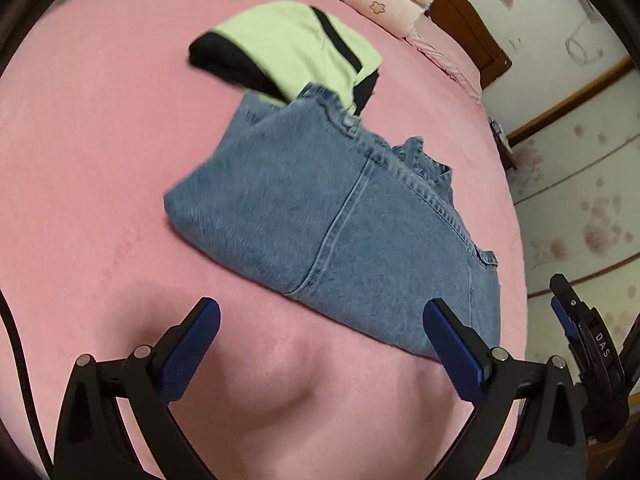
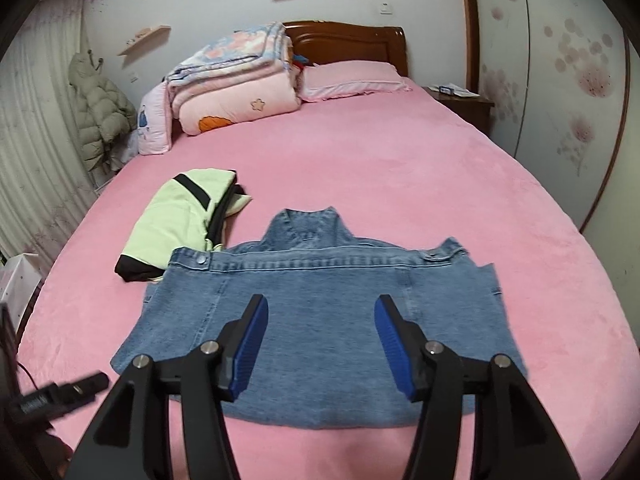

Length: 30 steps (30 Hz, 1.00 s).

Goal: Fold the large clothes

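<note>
A folded blue denim garment (image 1: 320, 216) lies flat on the pink bed (image 1: 100, 160); it also shows in the right wrist view (image 2: 320, 320). My left gripper (image 1: 320, 312) is open and empty, hovering just short of the denim's near edge. My right gripper (image 2: 320, 312) is open and empty above the denim's near half. The right gripper's body (image 1: 588, 332) shows at the right edge of the left wrist view. A folded light-green and black garment (image 1: 288, 48) lies beside the denim's far corner, also in the right wrist view (image 2: 180, 216).
Folded quilts (image 2: 236, 84) and a pink pillow (image 2: 352, 80) sit at the wooden headboard (image 2: 348, 36). A nightstand (image 2: 460, 100) stands right of the bed. A puffy coat (image 2: 100, 116) hangs at the left wall. The bed edge (image 1: 508, 200) runs close to the denim's right side.
</note>
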{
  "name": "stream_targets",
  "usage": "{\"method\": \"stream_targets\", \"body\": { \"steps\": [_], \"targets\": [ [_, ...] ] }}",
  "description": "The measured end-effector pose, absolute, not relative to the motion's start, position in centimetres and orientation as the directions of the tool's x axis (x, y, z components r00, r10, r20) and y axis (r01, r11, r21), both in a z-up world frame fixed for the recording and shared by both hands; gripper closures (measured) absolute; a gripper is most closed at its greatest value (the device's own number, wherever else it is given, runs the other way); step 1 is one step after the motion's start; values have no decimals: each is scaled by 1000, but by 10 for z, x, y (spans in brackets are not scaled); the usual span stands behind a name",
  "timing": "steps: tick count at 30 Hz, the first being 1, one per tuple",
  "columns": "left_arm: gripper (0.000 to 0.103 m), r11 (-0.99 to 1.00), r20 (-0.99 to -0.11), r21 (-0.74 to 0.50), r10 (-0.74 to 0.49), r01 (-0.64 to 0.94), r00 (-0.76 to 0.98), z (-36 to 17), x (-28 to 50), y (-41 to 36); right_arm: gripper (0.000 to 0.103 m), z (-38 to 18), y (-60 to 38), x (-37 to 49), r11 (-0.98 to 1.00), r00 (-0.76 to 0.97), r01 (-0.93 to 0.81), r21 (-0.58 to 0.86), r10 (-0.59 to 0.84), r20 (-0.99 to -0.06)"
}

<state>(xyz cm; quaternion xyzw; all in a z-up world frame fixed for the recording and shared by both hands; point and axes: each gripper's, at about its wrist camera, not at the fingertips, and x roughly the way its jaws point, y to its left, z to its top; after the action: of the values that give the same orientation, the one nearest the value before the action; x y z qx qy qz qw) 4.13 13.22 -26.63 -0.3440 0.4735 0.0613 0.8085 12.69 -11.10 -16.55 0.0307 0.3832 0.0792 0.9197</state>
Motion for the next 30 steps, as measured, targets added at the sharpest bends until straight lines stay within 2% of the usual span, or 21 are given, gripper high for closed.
{"method": "stream_targets", "body": {
  "steps": [11, 17, 23, 24, 25, 26, 27, 28, 30],
  "targets": [
    [2, 633, -673, -667, -284, -393, 683, -360, 69, 164, 47, -227, -86, 121, 972, 667, -141, 188, 233, -708],
    [2, 661, -628, -668, -254, -342, 736, -371, 95, 170, 47, -253, -79, 119, 971, 657, -165, 174, 240, -714],
    [4, 641, -600, -680, -208, -356, 772, -371, 115, 178, 47, -272, -78, 123, 974, 664, -154, 163, 225, -714],
    [8, 630, -598, -683, -192, -369, 778, -370, 117, 179, 47, -273, -78, 123, 975, 667, -154, 157, 220, -712],
    [22, 624, -606, -678, -174, -389, 776, -370, 119, 180, 47, -275, -78, 125, 977, 670, -154, 147, 212, -712],
    [51, 626, -623, -662, -153, -413, 767, -369, 122, 181, 48, -277, -79, 126, 978, 670, -153, 141, 207, -713],
    [69, 642, -644, -637, -139, -427, 752, -367, 126, 180, 48, -279, -79, 127, 979, 670, -152, 133, 201, -715],
    [77, 661, -658, -616, -133, -428, 742, -365, 129, 179, 50, -281, -80, 128, 981, 673, -148, 122, 191, -715],
    [79, 693, -664, -583, -104, -425, 741, -357, 128, 174, 64, -284, -81, 131, 982, 674, -150, 113, 185, -715]
  ]
}}
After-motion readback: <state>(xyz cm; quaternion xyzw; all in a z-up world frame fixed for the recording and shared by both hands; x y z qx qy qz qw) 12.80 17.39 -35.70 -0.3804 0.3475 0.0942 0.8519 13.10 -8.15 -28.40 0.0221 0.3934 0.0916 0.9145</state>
